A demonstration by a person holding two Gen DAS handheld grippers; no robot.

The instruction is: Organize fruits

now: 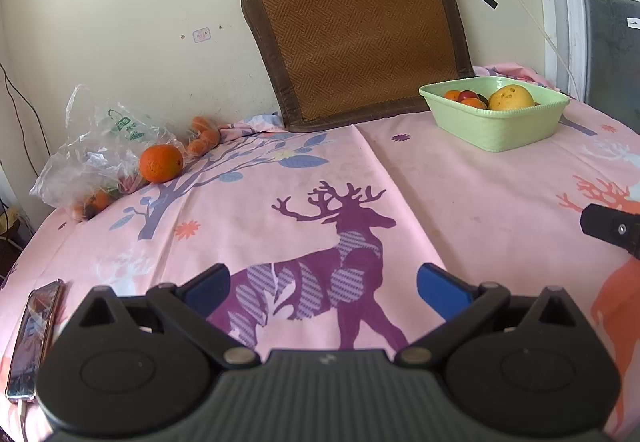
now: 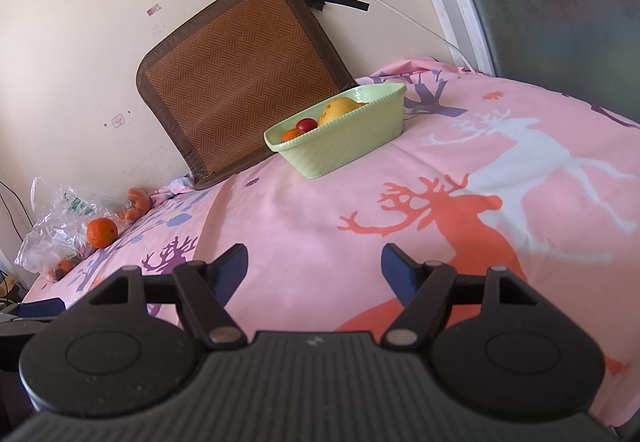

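Both the left gripper and right gripper are hovering spread wide, carrying nothing. The orange is sitting at ten o'clock beside the plastic bag, well apart from the green basket at two o'clock. It is looking firm, round, moderately heavy and prone to rolling; pinching across its widest middle seems best.

Cloth: pink printed tablecloth, patterned with a purple deer whose body is filled with grey-striped leaf shapes, an orange deer, a white deer, lilac trees with blue leaves and small orange flowers.
Basket: pale green ribbed plastic basket.
Fruit in basket: large yellow round fruit, small orange fruits, one dark red.
Loose fruit: bright orange round orange.
Bag: clear crinkled plastic bag with green print.
Mat: woven herringbone seat mat, tan-orange centre, dark brown border.
Wall: cream, with black tape strips.
Fingers: blue pads on black frames, both grippers.
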